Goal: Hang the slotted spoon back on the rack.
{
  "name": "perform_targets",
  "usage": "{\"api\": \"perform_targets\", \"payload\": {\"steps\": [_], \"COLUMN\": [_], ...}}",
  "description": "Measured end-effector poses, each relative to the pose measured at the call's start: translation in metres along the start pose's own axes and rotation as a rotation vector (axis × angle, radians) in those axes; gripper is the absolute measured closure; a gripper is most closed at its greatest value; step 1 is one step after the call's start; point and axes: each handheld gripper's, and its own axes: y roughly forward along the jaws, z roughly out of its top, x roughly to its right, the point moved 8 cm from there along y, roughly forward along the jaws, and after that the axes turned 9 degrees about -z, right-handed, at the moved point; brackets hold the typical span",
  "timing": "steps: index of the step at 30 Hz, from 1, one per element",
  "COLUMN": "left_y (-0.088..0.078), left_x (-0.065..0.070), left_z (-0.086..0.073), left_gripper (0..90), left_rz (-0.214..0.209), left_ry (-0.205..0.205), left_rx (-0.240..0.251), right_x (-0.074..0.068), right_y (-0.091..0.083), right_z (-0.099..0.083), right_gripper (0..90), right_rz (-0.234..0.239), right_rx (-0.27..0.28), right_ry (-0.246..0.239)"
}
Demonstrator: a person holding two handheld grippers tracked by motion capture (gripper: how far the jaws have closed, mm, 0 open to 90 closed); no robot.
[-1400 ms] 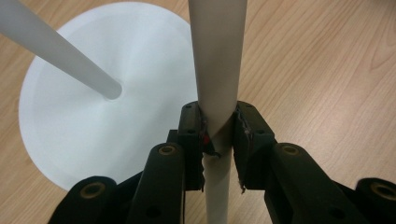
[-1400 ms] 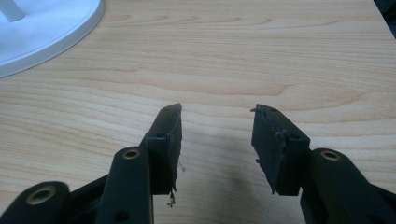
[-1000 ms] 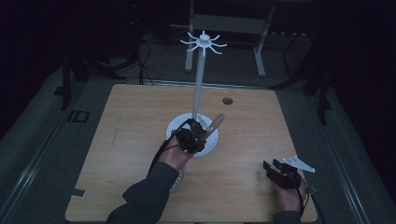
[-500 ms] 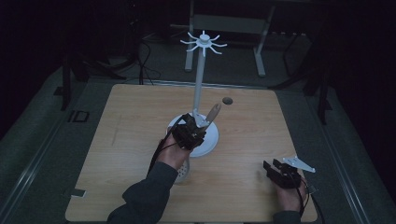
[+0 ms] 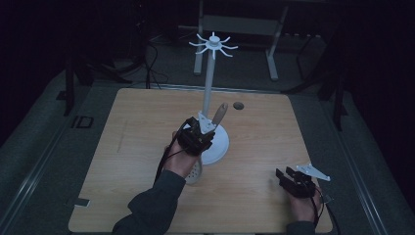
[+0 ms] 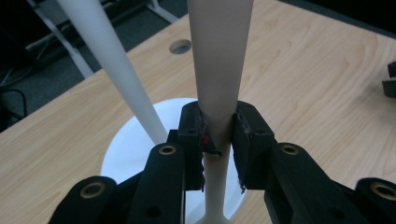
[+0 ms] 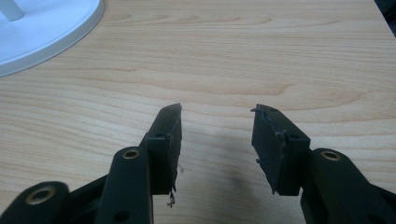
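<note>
A white utensil stand rises mid-table on a thin pole (image 5: 209, 83) from a round base (image 5: 221, 143), with a ring of hooks (image 5: 213, 45) on top. My left gripper (image 5: 206, 130) hovers over the base, shut on the pale tapered handle (image 5: 219, 114) of a kitchen utensil. Its white perforated head (image 5: 195, 172) hangs below the hand. In the left gripper view the jaws (image 6: 219, 126) pinch the handle (image 6: 219, 56) just right of the pole (image 6: 112, 65). My right gripper (image 5: 285, 175) rests at the table's near right, open (image 7: 215, 116) and holding nothing.
The wooden table (image 5: 137, 142) has a small round hole (image 5: 238, 105) behind the stand. The stand's base edge (image 7: 46, 28) lies far left of the right gripper. Cables and metal frame legs (image 5: 271, 54) stand on the dark floor beyond the table.
My left gripper has lifted the utensil a little and moved it toward the pole, with the handle tipping more upright. The right gripper has stayed put.
</note>
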Motion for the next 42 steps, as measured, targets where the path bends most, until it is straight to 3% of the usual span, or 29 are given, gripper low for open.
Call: {"api": "perform_targets", "payload": {"steps": [24, 42], "left_y": [-0.015, -0.028], "left_x": [-0.007, -0.009], "left_z": [0.012, 0.036], "left_gripper": [74.9, 74.8], "left_rz": [0.023, 0.072], "left_ry": [-0.024, -0.027], "left_rx": [0.056, 0.134], "right_x": [0.0, 0.0], "right_y": [0.001, 0.002], "right_z": [-0.001, -0.001], "right_gripper": [51.2, 51.0], "right_rz": [-0.001, 0.0], "right_rx": [-0.004, -0.007], "right_ry": [-0.003, -0.002]}}
